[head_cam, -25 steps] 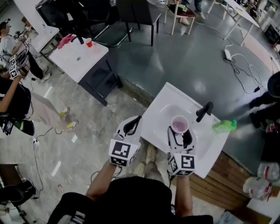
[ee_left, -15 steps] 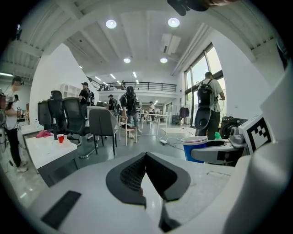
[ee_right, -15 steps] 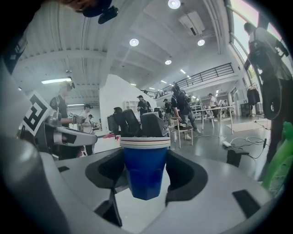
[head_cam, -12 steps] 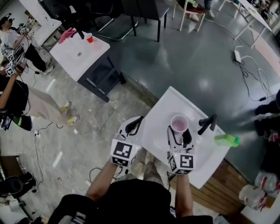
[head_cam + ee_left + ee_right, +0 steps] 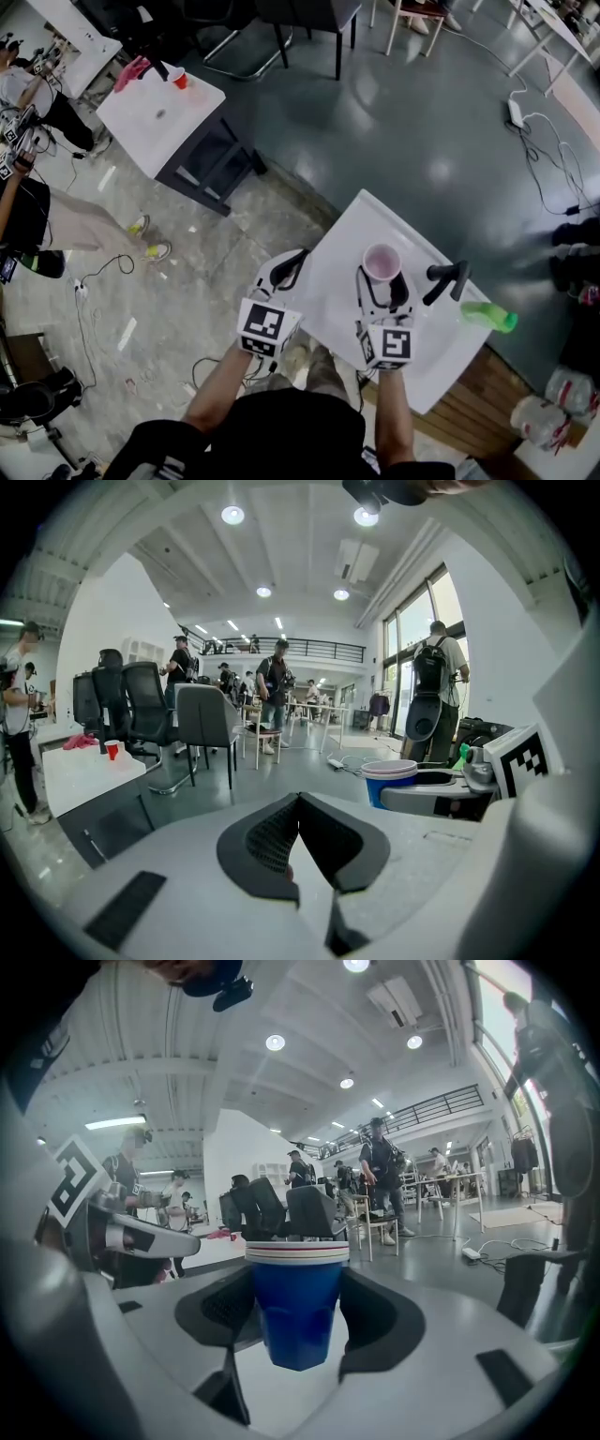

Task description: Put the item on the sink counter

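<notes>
A white sink counter (image 5: 333, 258), with a black tap (image 5: 445, 278) and a green bottle (image 5: 489, 316) at its right edge, lies under the right gripper (image 5: 382, 284), which clamps an upright blue cup (image 5: 382, 262) beside the tap, while the left gripper (image 5: 281, 272) hangs at the counter's left edge, its jaws closed on nothing.

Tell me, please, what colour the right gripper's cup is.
The cup is blue outside, clearest in the right gripper view.
</notes>
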Action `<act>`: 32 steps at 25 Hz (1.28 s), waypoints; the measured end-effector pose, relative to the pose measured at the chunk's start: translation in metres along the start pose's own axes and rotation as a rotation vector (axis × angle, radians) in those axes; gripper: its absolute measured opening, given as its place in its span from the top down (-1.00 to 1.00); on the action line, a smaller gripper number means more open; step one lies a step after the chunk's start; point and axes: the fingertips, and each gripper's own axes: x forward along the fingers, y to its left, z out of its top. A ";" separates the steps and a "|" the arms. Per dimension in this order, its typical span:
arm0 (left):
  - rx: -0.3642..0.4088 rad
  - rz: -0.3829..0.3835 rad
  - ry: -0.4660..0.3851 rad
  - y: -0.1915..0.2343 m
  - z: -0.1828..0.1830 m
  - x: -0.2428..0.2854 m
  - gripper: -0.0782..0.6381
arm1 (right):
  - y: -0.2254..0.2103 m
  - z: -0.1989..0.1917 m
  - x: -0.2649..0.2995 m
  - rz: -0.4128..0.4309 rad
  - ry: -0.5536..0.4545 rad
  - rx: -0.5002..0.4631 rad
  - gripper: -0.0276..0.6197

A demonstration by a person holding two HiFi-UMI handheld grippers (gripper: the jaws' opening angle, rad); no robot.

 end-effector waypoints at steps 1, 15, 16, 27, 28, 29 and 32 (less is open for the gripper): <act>-0.003 0.000 0.004 0.001 -0.002 0.004 0.78 | -0.001 -0.003 0.004 -0.001 0.009 -0.002 0.04; -0.026 -0.002 0.058 0.019 -0.033 0.049 0.78 | -0.019 -0.030 0.058 -0.007 0.028 -0.023 0.03; -0.028 -0.002 0.061 0.019 -0.035 0.052 0.78 | -0.021 -0.029 0.062 -0.017 0.038 -0.022 0.04; -0.055 0.009 0.093 0.025 -0.056 0.079 0.78 | -0.037 -0.058 0.096 0.002 0.049 -0.030 0.03; -0.058 0.010 0.097 0.026 -0.058 0.081 0.78 | -0.038 -0.061 0.099 0.004 0.050 -0.031 0.03; -0.061 0.012 0.100 0.027 -0.060 0.082 0.78 | -0.038 -0.064 0.102 0.008 0.048 -0.031 0.03; -0.070 0.020 0.107 0.029 -0.064 0.085 0.78 | -0.039 -0.070 0.111 0.018 0.049 -0.041 0.03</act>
